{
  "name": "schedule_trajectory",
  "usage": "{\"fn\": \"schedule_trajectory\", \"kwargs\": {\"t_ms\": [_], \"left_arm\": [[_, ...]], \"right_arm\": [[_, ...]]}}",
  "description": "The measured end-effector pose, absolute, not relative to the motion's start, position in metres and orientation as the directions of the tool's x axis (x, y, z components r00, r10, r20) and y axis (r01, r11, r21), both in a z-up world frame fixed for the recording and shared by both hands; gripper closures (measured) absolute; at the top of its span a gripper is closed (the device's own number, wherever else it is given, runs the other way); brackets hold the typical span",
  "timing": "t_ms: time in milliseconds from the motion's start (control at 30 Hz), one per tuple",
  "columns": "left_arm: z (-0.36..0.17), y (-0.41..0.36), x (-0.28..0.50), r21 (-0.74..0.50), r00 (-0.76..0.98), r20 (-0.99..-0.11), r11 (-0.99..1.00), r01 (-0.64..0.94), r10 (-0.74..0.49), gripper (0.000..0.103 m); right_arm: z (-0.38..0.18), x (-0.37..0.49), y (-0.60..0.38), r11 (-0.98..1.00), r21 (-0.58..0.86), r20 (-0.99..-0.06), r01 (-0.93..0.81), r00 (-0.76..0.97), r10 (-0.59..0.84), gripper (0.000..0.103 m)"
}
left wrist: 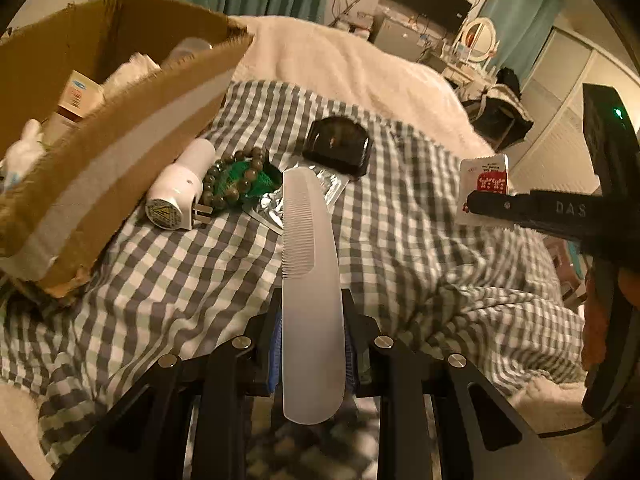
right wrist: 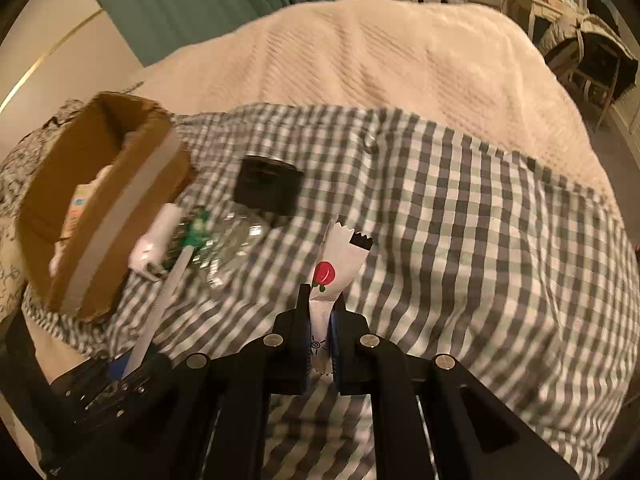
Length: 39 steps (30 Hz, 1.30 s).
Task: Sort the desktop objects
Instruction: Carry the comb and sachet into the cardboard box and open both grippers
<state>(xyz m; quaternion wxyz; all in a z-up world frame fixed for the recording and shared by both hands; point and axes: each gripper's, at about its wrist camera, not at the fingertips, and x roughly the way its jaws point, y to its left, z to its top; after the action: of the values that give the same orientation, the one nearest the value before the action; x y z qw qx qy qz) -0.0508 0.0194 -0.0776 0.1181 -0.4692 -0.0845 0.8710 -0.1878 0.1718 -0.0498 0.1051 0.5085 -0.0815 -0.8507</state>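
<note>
Left tongs (left wrist: 312,344) clenched on a frosted white comb (left wrist: 310,280), held above the checked cloth (left wrist: 400,248) of the bed, teeth end pointing forward. Right tongs (right wrist: 320,336) clenched on a small white sachet (right wrist: 340,264) with a red fruit print, also in the air over the cloth. Further on the cloth: a white plug adapter (left wrist: 180,188) beside a bead bracelet (left wrist: 232,176), then a black case (left wrist: 338,146). At far left, an open cardboard box (left wrist: 120,148) with small packages inside.
</note>
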Motion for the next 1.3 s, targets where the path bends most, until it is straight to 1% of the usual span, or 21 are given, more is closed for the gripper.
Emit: {"fn": "schedule_trajectory", "kwargs": {"t_ms": [167,267,333,433,533,567,633,700,767,867,900,933,967,1000,1033,1067,1100,1133,1167,1233,1300], "left_arm": [[-0.054,0.006,-0.042,-0.283,-0.579,-0.758,-0.951,-0.125,0.301,0.079],[-0.028,-0.01,-0.042,-0.325,-0.618,-0.714,-0.938,-0.123,0.329,0.079],[-0.004,-0.022,-0.043,-0.345,-0.666,-0.656,-0.926,-0.154,0.355,0.079],[0.023,-0.042,-0.049,-0.32,-0.705,-0.622,-0.933,-0.168,0.34,0.079],[0.044,-0.077,-0.059,-0.32,-0.74,-0.599,-0.939,-0.129,0.306,0.079],[0.048,-0.087,-0.065,-0.307,-0.746,-0.602,-0.945,-0.115,0.286,0.079],[0.051,-0.11,-0.08,-0.24,-0.74,-0.635,-0.967,-0.084,0.222,0.079],[0.046,-0.135,-0.094,-0.21,-0.74,-0.645,-0.976,-0.065,0.188,0.079],[0.038,-0.148,-0.099,-0.23,-0.757,-0.624,-0.972,-0.056,0.191,0.079],[0.022,-0.167,-0.107,-0.275,-0.75,-0.624,-0.96,-0.051,0.219,0.079],[0.016,-0.169,-0.109,-0.277,-0.749,-0.624,-0.959,-0.057,0.225,0.079],[0.011,-0.169,-0.112,-0.259,-0.752,-0.623,-0.964,-0.061,0.215,0.078],[0.01,-0.17,-0.11,-0.233,-0.762,-0.616,-0.97,-0.066,0.2,0.078],[0.01,-0.166,-0.11,-0.203,-0.77,-0.609,-0.976,-0.078,0.189,0.077],[0.01,-0.165,-0.111,-0.196,-0.772,-0.603,-0.976,-0.099,0.2,0.068],[0.009,-0.162,-0.111,-0.21,-0.765,-0.596,-0.967,-0.145,0.244,0.044],[0.011,-0.159,-0.109,-0.218,-0.759,-0.588,-0.958,-0.187,0.281,0.035],[0.012,-0.154,-0.106,-0.221,-0.757,-0.576,-0.95,-0.221,0.31,0.02],[0.012,-0.149,-0.102,-0.207,-0.761,-0.567,-0.949,-0.237,0.314,0.009],[0.015,-0.138,-0.094,-0.152,-0.785,-0.565,-0.967,-0.202,0.253,0.003],[0.018,-0.131,-0.087,-0.139,-0.787,-0.567,-0.97,-0.199,0.243,0.003]], "right_arm": [[-0.02,-0.162,0.147,-0.953,0.263,-0.82,0.149,-0.486,-0.302,0.096],[0.003,-0.154,0.13,-0.944,0.264,-0.797,0.197,-0.507,-0.328,0.096],[0.022,-0.151,0.116,-0.934,0.269,-0.776,0.234,-0.522,-0.354,0.096],[0.042,-0.157,0.088,-0.914,0.282,-0.757,0.291,-0.518,-0.399,0.096],[0.061,-0.169,0.051,-0.881,0.302,-0.732,0.364,-0.503,-0.459,0.096],[0.066,-0.175,0.037,-0.871,0.305,-0.726,0.384,-0.498,-0.474,0.096],[0.073,-0.188,0.009,-0.85,0.325,-0.718,0.414,-0.477,-0.507,0.096],[0.075,-0.2,-0.015,-0.829,0.35,-0.706,0.436,-0.459,-0.54,0.096],[0.071,-0.214,-0.04,-0.815,0.363,-0.701,0.452,-0.444,-0.558,0.094],[0.057,-0.238,-0.071,-0.805,0.387,-0.701,0.45,-0.423,-0.574,0.093],[0.053,-0.242,-0.074,-0.801,0.393,-0.702,0.453,-0.414,-0.579,0.091],[0.049,-0.248,-0.081,-0.801,0.391,-0.708,0.453,-0.409,-0.576,0.087],[0.046,-0.252,-0.085,-0.809,0.378,-0.717,0.449,-0.411,-0.563,0.077],[0.045,-0.257,-0.088,-0.821,0.362,-0.723,0.442,-0.422,-0.546,0.069],[0.045,-0.261,-0.089,-0.828,0.351,-0.725,0.437,-0.433,-0.536,0.048],[0.046,-0.262,-0.089,-0.834,0.347,-0.724,0.43,-0.443,-0.529,0.037],[0.047,-0.264,-0.086,-0.841,0.347,-0.72,0.415,-0.457,-0.522,0.037],[0.048,-0.265,-0.083,-0.843,0.355,-0.721,0.405,-0.455,-0.522,0.036],[0.049,-0.264,-0.078,-0.844,0.363,-0.72,0.395,-0.456,-0.523,0.036],[0.052,-0.259,-0.068,-0.852,0.369,-0.716,0.373,-0.471,-0.516,0.036],[0.055,-0.249,-0.055,-0.863,0.367,-0.719,0.348,-0.482,-0.501,0.036]]}}
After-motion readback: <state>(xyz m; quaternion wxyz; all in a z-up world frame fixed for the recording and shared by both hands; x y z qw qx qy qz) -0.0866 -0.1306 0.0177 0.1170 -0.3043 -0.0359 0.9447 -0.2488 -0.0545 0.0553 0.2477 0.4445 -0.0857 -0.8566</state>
